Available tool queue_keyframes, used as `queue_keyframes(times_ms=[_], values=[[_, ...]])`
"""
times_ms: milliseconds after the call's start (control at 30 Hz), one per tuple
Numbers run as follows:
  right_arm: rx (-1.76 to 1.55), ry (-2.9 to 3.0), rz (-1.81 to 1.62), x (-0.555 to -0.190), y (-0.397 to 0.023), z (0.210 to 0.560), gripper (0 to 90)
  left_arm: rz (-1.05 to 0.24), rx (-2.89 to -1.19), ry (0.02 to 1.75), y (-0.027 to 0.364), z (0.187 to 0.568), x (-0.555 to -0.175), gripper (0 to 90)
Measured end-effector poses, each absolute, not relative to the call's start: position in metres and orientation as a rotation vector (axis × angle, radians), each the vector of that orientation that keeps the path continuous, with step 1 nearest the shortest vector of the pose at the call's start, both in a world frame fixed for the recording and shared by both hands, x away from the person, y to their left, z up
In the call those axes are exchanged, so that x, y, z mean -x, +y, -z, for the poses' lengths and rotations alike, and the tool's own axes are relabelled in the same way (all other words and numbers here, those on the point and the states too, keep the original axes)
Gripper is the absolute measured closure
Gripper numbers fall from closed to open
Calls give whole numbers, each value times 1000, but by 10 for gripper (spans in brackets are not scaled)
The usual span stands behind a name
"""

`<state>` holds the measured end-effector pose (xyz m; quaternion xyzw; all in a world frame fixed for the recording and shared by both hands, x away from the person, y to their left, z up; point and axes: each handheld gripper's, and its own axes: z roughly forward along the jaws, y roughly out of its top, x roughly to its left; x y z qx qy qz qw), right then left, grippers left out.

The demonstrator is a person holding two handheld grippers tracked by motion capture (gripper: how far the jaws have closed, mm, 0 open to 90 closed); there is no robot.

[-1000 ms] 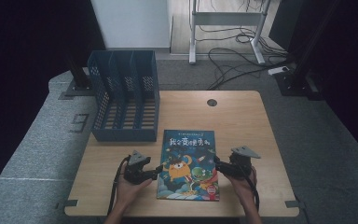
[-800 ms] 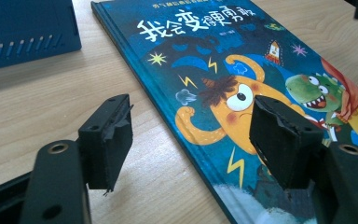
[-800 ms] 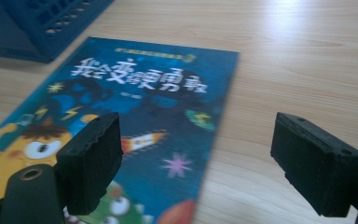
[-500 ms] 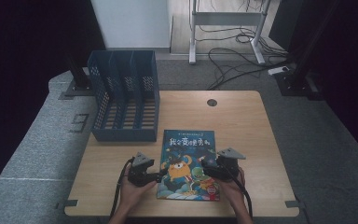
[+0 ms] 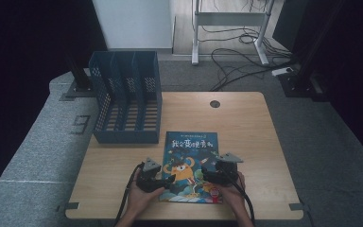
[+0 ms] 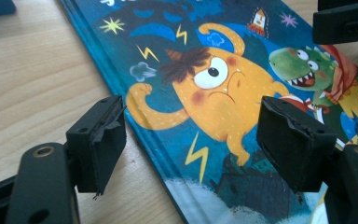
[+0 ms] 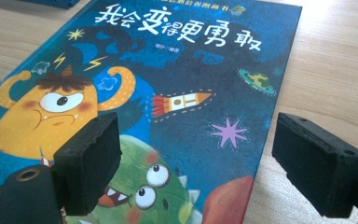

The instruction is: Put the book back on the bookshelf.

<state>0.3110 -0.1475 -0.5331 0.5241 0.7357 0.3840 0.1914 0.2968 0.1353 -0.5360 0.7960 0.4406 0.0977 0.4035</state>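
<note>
A picture book is laid flat on the surface. The left gripper at its 8 o'clock edge and the right gripper at 4 o'clock are held with fingers spread apart, nothing gripped.

Between my left gripper's jaws lies the picture book, its printed cover smooth with a faint sheen. My pads are matt black foam, frayed at the edges, set on matt black plastic. Under my right gripper the bench is pale wood, satin-smooth with fine grain. Well beyond my jaws, the blue file rack looks like perforated matt plastic.
</note>
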Motion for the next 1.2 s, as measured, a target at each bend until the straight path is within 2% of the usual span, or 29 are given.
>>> queue_keyframes(times_ms=[1200], values=[[-1562,2118,-1064,-319,-149,547,133,-263,-2066,1111,127,546,-292,196]])
